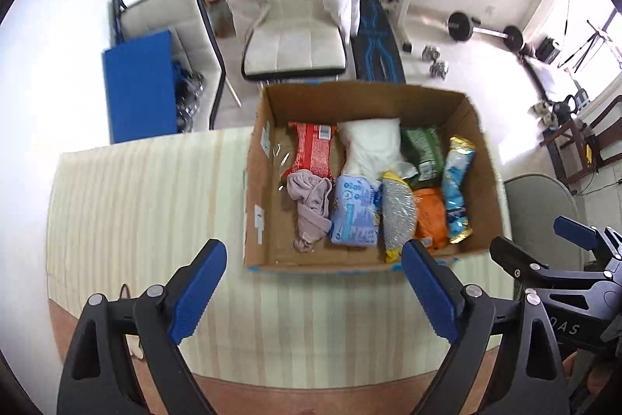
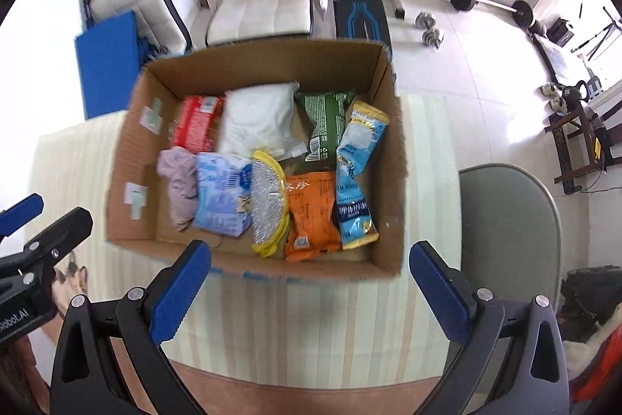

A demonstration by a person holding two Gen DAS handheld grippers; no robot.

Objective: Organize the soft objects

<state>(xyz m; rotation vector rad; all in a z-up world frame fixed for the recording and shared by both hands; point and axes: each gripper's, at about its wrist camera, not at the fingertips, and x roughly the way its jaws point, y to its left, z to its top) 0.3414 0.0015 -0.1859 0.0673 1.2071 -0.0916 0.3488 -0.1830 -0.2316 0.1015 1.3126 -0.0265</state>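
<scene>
Apparently near complete: soft objects [image 2: 268, 166] all lie in the cardboard box [image 2: 388, 158] at 12 o'clock on the counter [image 2: 311, 317]. Left hand-held gripper [image 1: 314, 282] wide, empty; right hand-held gripper [image 2: 311, 282] wide, empty. Nothing loose visible outside; possibly only tidying remains.

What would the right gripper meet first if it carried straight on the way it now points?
Probably the near wall of the cardboard box. The open right gripper points at it, across bare striped tablecloth; depth is unclear.
</scene>
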